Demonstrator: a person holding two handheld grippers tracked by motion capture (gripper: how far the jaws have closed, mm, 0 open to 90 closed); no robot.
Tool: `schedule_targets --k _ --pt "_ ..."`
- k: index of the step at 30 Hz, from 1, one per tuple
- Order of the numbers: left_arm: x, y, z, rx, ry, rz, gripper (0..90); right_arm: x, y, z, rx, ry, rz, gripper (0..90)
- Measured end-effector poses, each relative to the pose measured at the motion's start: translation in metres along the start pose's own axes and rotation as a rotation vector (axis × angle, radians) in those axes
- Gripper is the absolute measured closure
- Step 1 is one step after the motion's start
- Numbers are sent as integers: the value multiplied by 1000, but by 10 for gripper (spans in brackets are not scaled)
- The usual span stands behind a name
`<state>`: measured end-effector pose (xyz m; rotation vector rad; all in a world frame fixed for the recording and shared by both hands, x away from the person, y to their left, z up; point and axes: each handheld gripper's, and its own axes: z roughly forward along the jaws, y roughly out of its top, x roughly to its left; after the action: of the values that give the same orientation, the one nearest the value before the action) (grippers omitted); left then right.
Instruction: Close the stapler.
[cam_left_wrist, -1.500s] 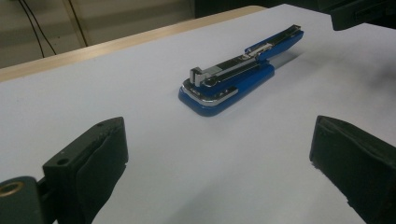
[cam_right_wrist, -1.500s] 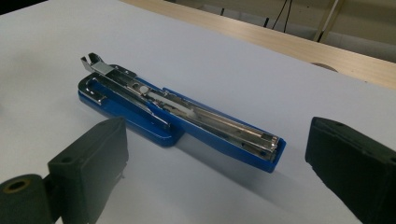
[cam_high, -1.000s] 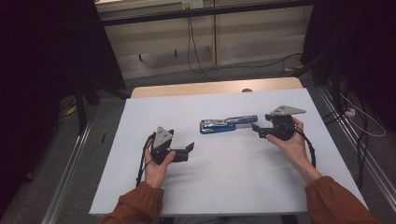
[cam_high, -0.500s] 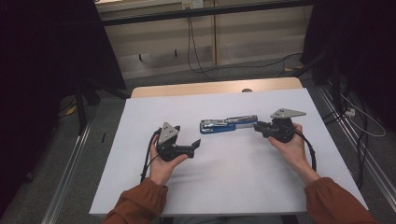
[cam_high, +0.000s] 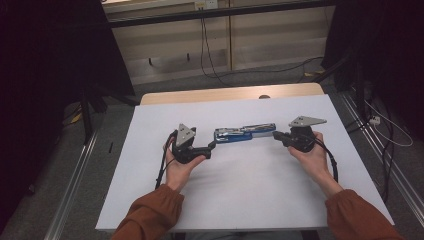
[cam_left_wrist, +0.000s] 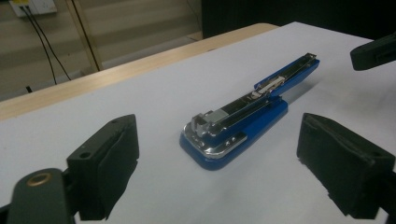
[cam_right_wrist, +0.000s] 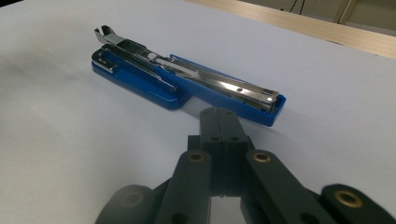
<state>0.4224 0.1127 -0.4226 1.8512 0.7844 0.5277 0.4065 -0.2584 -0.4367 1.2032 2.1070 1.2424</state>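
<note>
A blue stapler (cam_high: 245, 133) lies swung open and flat on the white table (cam_high: 250, 200), its metal magazine facing up. My left gripper (cam_high: 212, 145) is open just off the stapler's left end. In the left gripper view the stapler (cam_left_wrist: 238, 121) lies ahead of the gripper (cam_left_wrist: 217, 140), with nothing between the pads. Those jaws have just been closing a little. My right gripper (cam_high: 276, 135) is shut on nothing, its tips close to the stapler's right end. In the right gripper view the closed tips (cam_right_wrist: 219, 116) point at the blue base (cam_right_wrist: 187, 84).
A wooden strip (cam_high: 225, 95) runs along the table's far edge. Metal rails (cam_high: 75, 190) flank the table on the floor, and cables (cam_high: 385, 130) lie at the right. White tabletop spreads in front of the stapler.
My left gripper has moved right, toward the stapler's left end. The right gripper's jaws have closed while that hand stayed put. The stapler has not moved.
</note>
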Motion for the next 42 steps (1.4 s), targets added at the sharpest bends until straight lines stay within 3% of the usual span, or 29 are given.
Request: schedule_targets --k 6,12,14,17,21,26,32,39,42 --pt "6 7 7 -18 -14 -2 202 -3 0 0 0 -4 -5 900" --pt "10 12 18 -10 -35 -31 273 -4 -1 0 3 -2 -2 900" --pt "11 13 23 -18 -62 -4 324 -3 -1 1 -3 -2 -4 900" --pt "11 14 31 -1 -83 -25 394 1 1 1 -16 3 -12 900" --pt "8 15 37 -10 -83 -36 493 3 1 3 -4 7 -13 900" --pt "5 10 39 31 -105 -31 593 -2 0 3 -2 -8 1 900" --pt "7 10 38 19 -107 -40 763 -4 -3 6 15 -13 8 900" --pt "2 6 44 41 -126 -28 894 -5 -4 11 28 -12 10 900" --pt "1 4 46 59 -136 -29 900 -7 -3 13 32 -20 -1 900"
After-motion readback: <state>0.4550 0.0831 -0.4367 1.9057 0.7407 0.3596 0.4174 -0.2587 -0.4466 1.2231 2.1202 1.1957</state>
